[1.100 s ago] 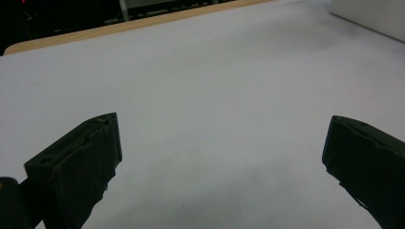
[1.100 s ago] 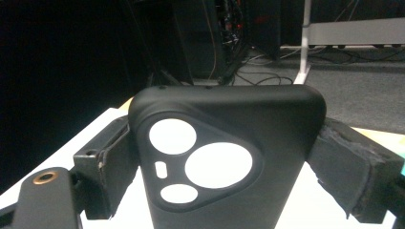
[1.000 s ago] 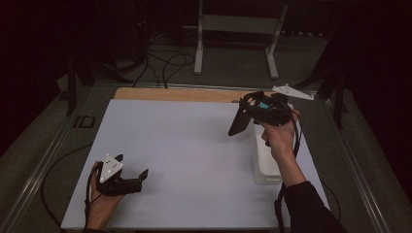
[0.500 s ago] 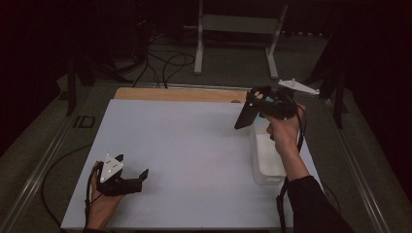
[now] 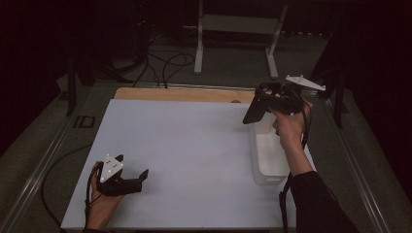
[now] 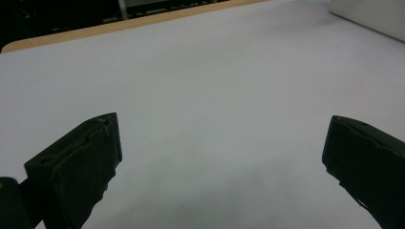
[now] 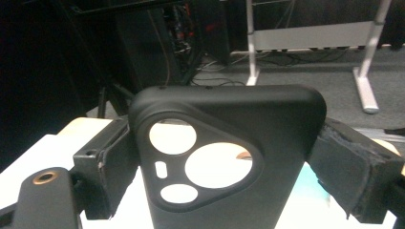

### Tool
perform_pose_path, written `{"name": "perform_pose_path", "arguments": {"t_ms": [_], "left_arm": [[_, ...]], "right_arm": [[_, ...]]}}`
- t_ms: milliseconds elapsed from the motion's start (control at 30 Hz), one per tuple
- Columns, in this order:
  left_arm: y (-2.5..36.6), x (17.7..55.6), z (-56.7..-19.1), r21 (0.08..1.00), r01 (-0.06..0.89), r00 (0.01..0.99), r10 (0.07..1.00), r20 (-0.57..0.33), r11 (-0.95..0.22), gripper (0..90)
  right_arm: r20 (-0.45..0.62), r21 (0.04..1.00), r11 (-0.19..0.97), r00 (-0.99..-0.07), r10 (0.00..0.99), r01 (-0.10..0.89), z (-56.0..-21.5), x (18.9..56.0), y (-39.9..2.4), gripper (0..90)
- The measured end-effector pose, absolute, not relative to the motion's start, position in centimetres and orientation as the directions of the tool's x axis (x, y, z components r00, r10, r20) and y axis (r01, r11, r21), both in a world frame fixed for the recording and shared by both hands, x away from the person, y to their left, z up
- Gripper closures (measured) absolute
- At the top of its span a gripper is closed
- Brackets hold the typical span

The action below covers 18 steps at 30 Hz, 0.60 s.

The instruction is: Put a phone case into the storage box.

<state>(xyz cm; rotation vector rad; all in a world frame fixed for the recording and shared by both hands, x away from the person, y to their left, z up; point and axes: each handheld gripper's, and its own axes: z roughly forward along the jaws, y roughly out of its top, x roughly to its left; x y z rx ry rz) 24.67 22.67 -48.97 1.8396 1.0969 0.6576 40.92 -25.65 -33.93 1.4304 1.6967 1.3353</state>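
Note:
My right gripper (image 5: 262, 101) is raised above the far end of a white plastic bin (image 5: 270, 167), shut on a black phone case (image 5: 252, 113) that hangs down and to the left. In the right gripper view the phone case (image 7: 224, 191) has a triangular camera cutout with round holes, and the right gripper (image 7: 229, 167) clamps its two long sides. My left gripper (image 5: 138, 177) rests low at the table's front left, open and holding nothing. In its own view the left gripper (image 6: 222, 167) has wide-apart jaws over the bare white table (image 6: 215, 86).
A wooden strip (image 5: 184, 94) runs along the table's far edge. Beyond it stand a metal stand (image 5: 238, 29) and cables (image 5: 160, 63) on a dark floor. The bin's corner (image 6: 377, 16) shows far off in the left gripper view.
My right gripper has carried the phone case a little to the right and farther back, above the bin's far end. The left gripper has stayed still.

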Motion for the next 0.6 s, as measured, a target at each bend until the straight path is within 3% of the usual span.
{"name": "perform_pose_path", "arguments": {"t_ms": [600], "left_arm": [[22.6, 24.7, -49.0, 0.874, 0.424, 0.473, 0.881, 0.009, -0.236, 0.3]], "right_arm": [[0.106, 0.913, -0.023, -0.182, 0.978, 0.408, -34.4, 41.9, -27.3, 14.1]]}}
